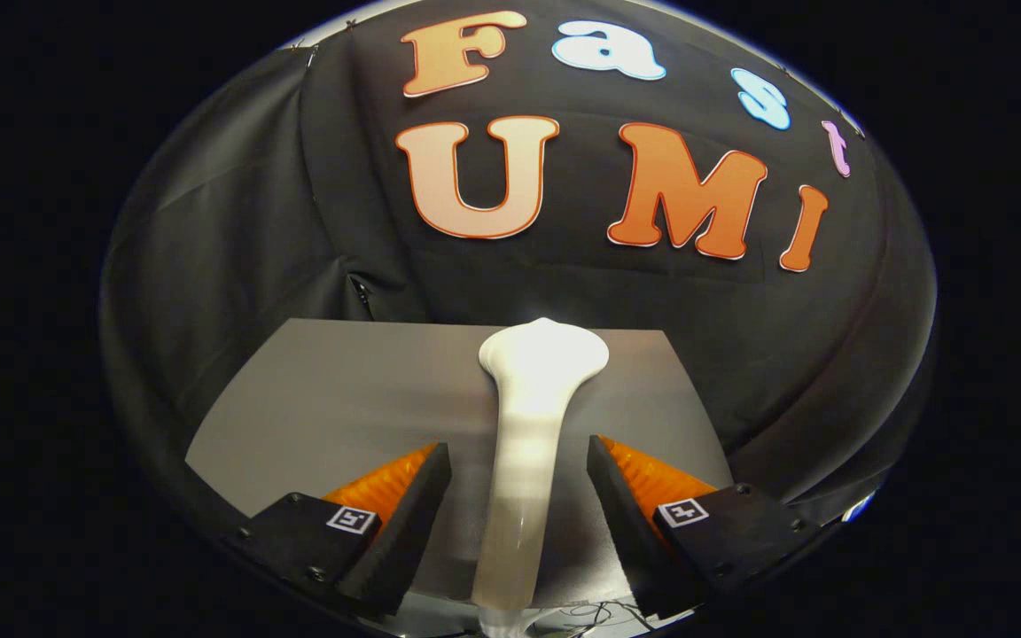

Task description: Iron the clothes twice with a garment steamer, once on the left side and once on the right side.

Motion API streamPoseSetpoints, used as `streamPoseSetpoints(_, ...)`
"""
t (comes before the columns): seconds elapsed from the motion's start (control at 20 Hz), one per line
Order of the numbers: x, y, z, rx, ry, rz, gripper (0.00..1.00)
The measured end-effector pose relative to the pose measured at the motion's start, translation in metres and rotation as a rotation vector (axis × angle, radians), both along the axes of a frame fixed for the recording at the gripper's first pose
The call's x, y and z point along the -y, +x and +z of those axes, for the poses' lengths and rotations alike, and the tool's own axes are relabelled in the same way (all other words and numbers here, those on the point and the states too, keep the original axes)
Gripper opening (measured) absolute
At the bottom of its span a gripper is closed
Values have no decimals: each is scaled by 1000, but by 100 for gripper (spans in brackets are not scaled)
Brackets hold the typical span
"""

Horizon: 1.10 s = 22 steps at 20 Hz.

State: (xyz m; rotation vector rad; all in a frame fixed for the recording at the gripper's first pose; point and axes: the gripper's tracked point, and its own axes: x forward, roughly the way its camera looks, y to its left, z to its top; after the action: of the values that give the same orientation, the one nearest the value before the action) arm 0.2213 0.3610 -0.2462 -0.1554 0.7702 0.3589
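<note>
A white garment steamer (pixel 542 356) lies on a flat grey surface (pixel 333 390), its wide head pointing away from me and its long handle running back toward me. My gripper (pixel 519 448) is open, and the handle passes between its two fingers (pixel 406 521) with a gap on each side. Neither finger touches the handle. The steamer's head sits just beyond the fingertips. I cannot tell whether the grey surface is a garment or a bare board.
The grey surface ends a short way past the steamer's head, where the black cloth wall rises behind it and around both sides. A thin dark cable (pixel 595 611) lies near the handle's end, close under the fingers.
</note>
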Motion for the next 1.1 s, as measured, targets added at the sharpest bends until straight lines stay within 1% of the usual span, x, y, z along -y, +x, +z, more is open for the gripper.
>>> streamPoseSetpoints(0.05,-1,-1,-6,-17,-1,1,98)
streamPoseSetpoints(0.25,-5,-2,-22,-72,8,-7,87)
streamPoseSetpoints(0.4,-2,0,-29,-78,-11,-19,71)
streamPoseSetpoints(0.45,0,1,-31,-83,-15,-26,69)
streamPoseSetpoints(0.5,1,2,-34,-88,-22,-33,63)
streamPoseSetpoints(0.6,2,3,-35,-93,-18,-39,57)
streamPoseSetpoints(0.8,2,-1,-33,-119,-8,-30,49)
streamPoseSetpoints(0.85,0,-1,-33,-122,-4,-21,48)
streamPoseSetpoints(0.9,-2,-3,-34,-122,5,-11,44)
streamPoseSetpoints(1.0,-4,-11,-31,-119,6,16,42)
streamPoseSetpoints(1.1,-4,-16,-24,-84,15,39,39)
